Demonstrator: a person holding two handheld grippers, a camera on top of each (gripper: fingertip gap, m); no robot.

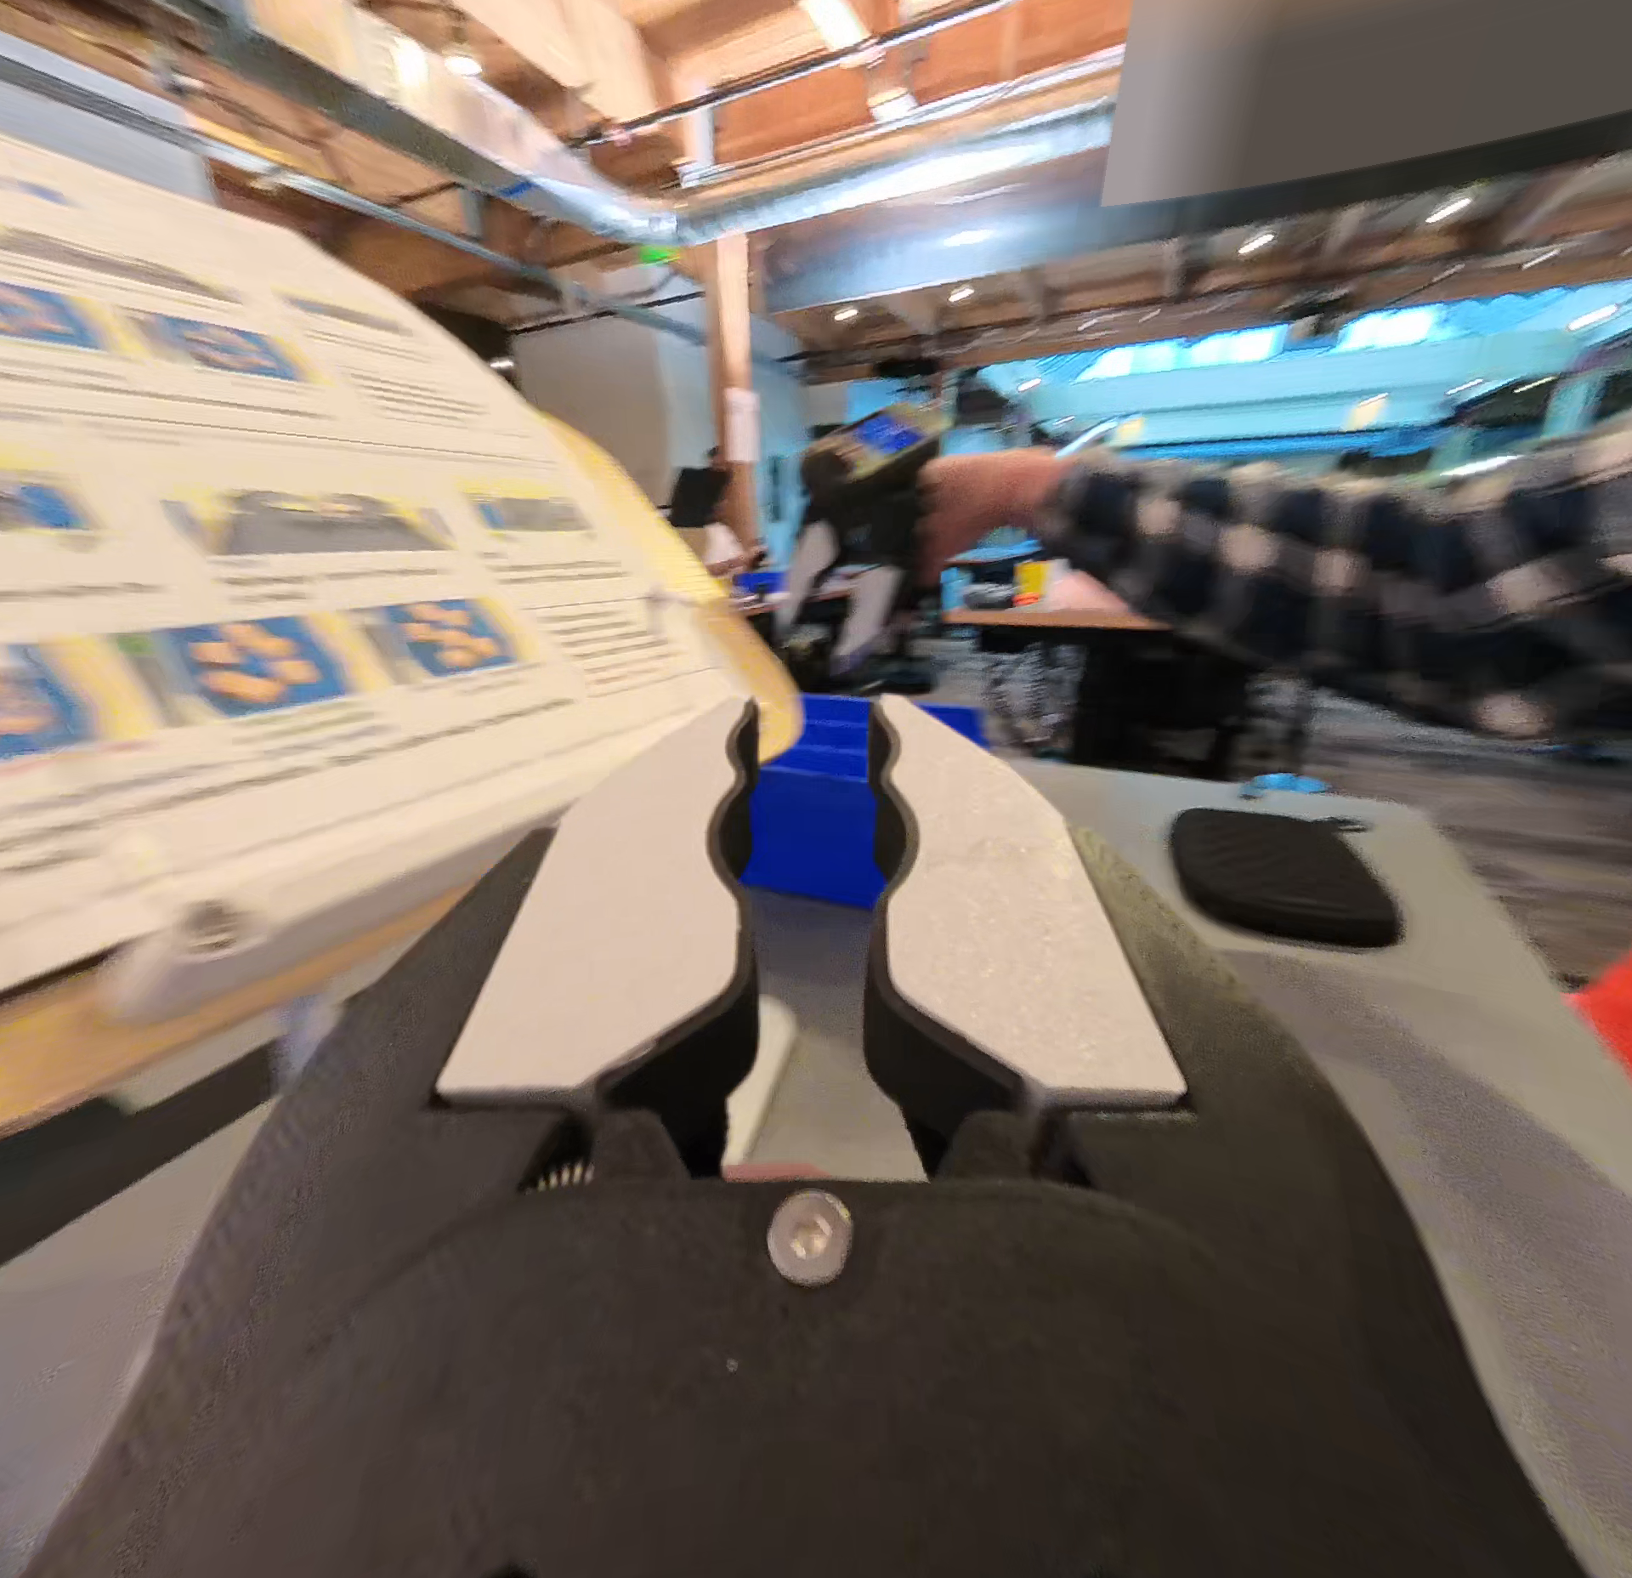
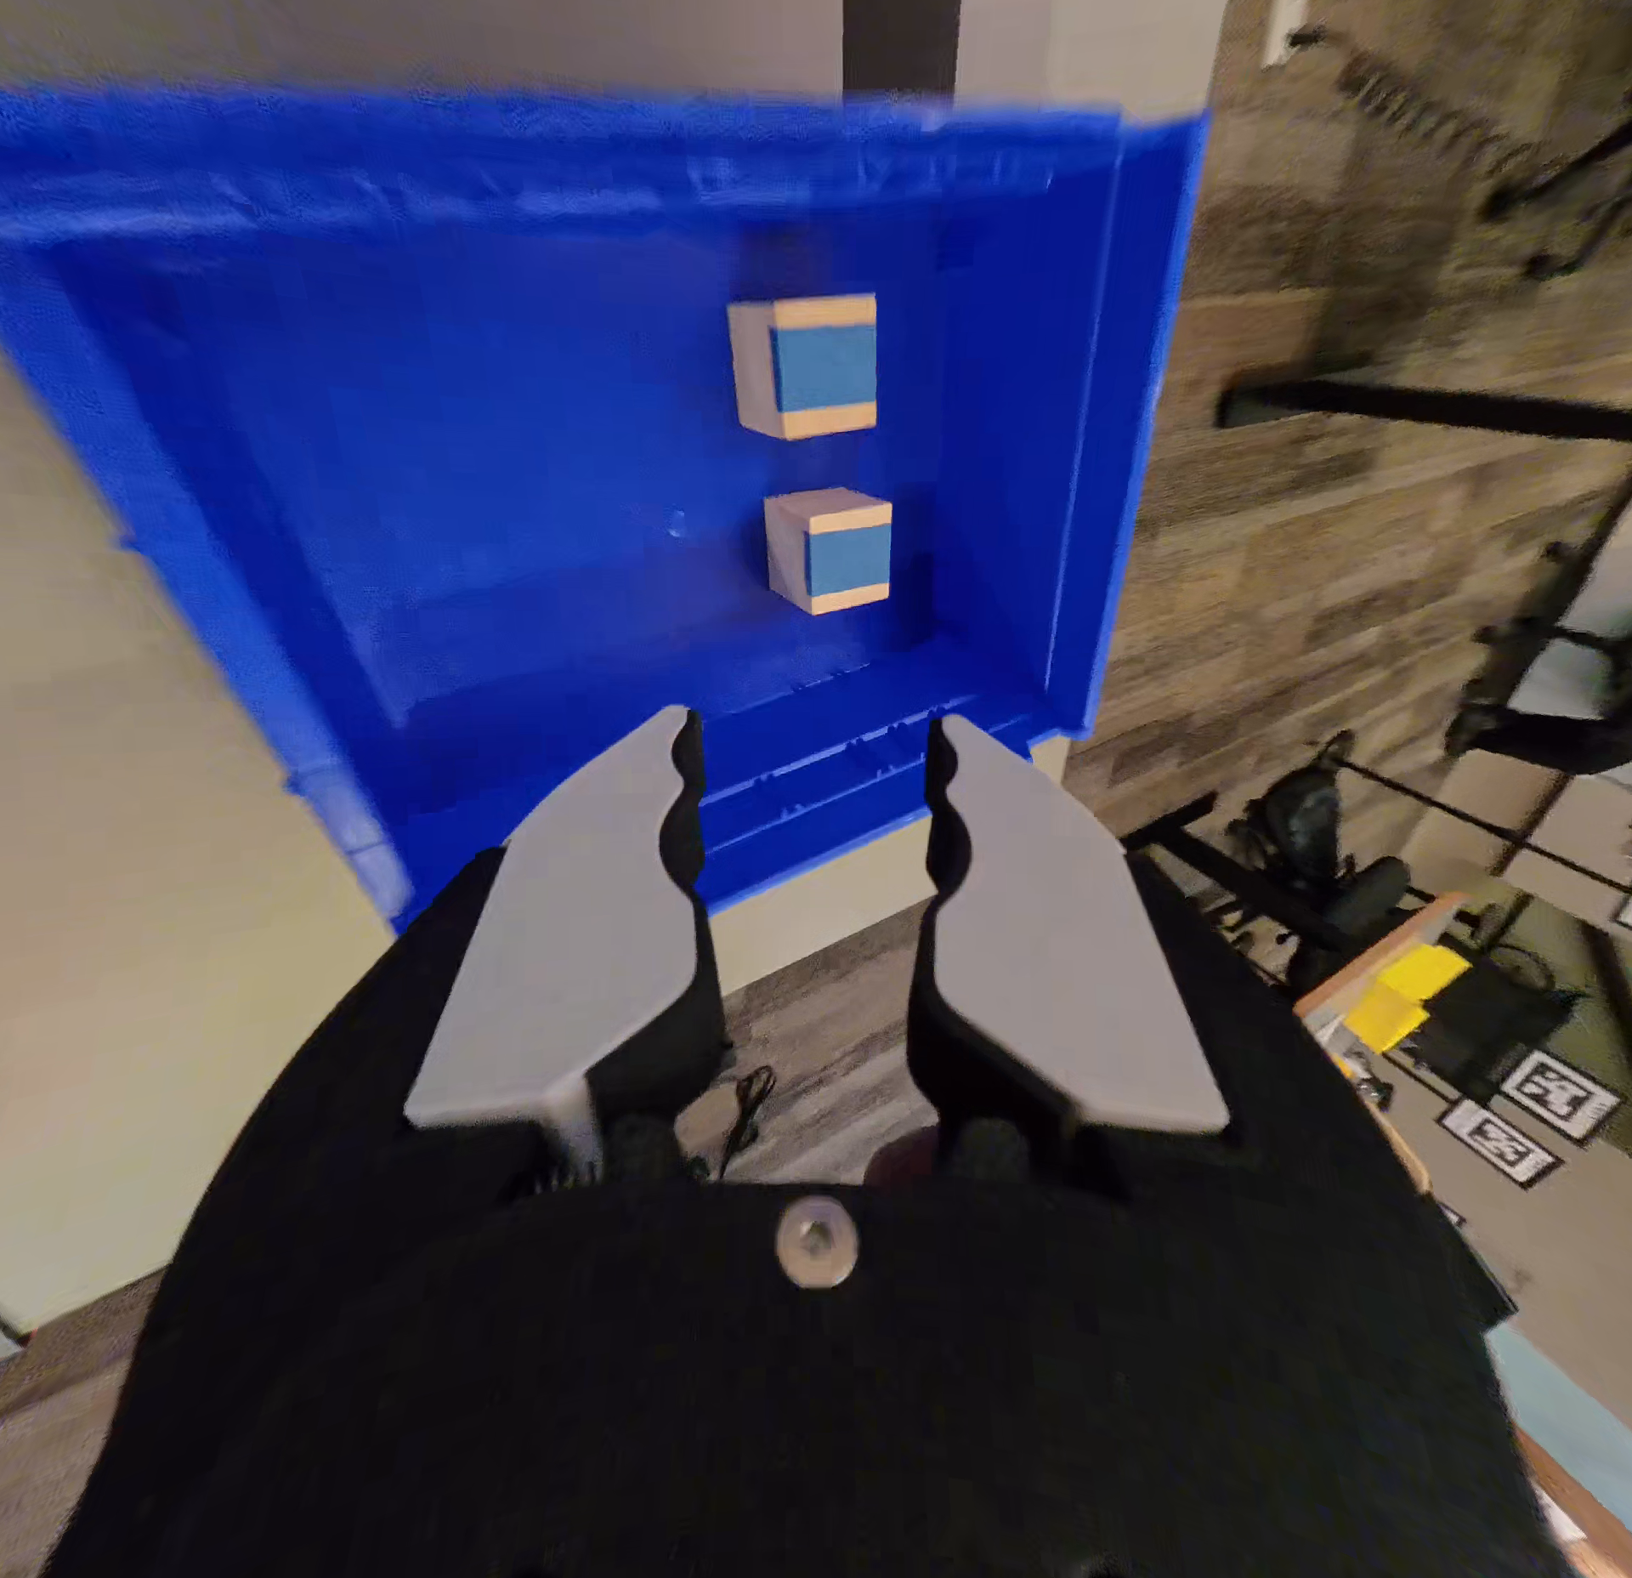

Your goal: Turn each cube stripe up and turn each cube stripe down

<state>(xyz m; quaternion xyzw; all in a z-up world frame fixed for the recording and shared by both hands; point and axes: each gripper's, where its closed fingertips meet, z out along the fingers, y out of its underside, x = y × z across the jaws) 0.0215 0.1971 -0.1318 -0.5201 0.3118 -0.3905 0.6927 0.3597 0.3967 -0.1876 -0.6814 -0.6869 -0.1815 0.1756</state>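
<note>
Two wooden cubes lie in a blue bin (image 2: 1139, 405) in the right wrist view. The farther cube (image 2: 808, 365) and the nearer cube (image 2: 830, 551) each show a light blue stripe on the face turned toward the camera. My right gripper (image 2: 808, 727) is open and empty over the bin's near rim, short of the nearer cube. My left gripper (image 1: 812, 723) is open a little, with nothing between its fingers, and points at the blue bin (image 1: 812, 820) beyond its tips. The left wrist view shows no cubes. In it the right gripper (image 1: 848, 582) is blurred and far off, held by a hand in a plaid sleeve.
A large printed instruction sheet (image 1: 265, 564) stands close on the left of my left gripper. A black pouch (image 1: 1280, 873) lies on the grey table (image 1: 1148, 794) to its right. Beside the bin are wood-look floor (image 2: 1325, 564) and a table with yellow blocks (image 2: 1404, 988).
</note>
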